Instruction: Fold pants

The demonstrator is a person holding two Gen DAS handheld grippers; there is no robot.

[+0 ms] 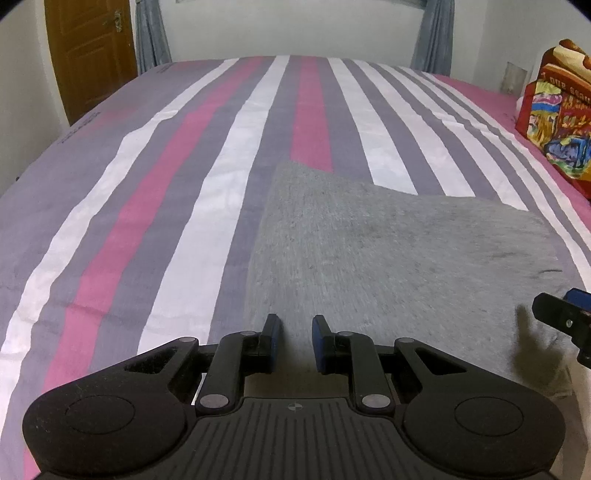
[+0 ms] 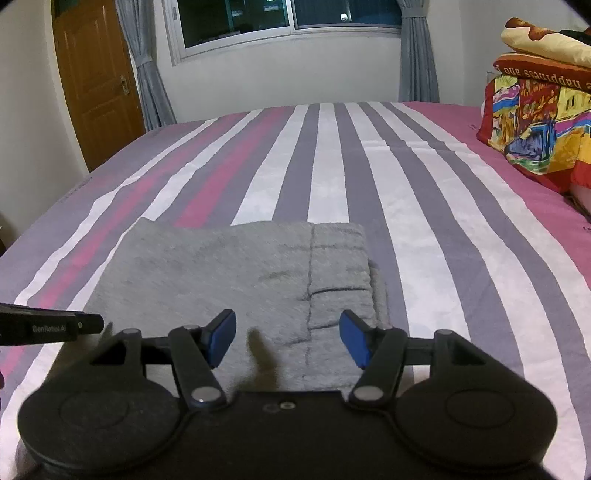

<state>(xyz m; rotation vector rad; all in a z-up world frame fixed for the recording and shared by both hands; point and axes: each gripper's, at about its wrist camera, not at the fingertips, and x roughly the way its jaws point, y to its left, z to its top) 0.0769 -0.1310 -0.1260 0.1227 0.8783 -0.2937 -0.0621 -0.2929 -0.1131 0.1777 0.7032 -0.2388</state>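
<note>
Left gripper [image 1: 293,341]: bottom center of the left wrist view, blue pads a narrow gap apart, nothing between them, above the near left part of the pants [image 1: 388,266]. Right gripper [image 2: 288,338]: bottom center of the right wrist view, jaws wide apart, empty, over the near edge of the same pants [image 2: 229,273].

Pants: grey, folded into a flat block on the striped bedsheet [image 1: 147,206], lower middle of both views. Waistband end with seams sits at the right side of the block in the right wrist view.

Each gripper's tip shows at the edge of the other's view, just beside the pants.

Upper right: colorful folded quilt [image 2: 539,125]. Upper left: brown door [image 2: 96,81]. Top: window [image 2: 288,18] flanked by grey curtains [image 2: 417,55].
</note>
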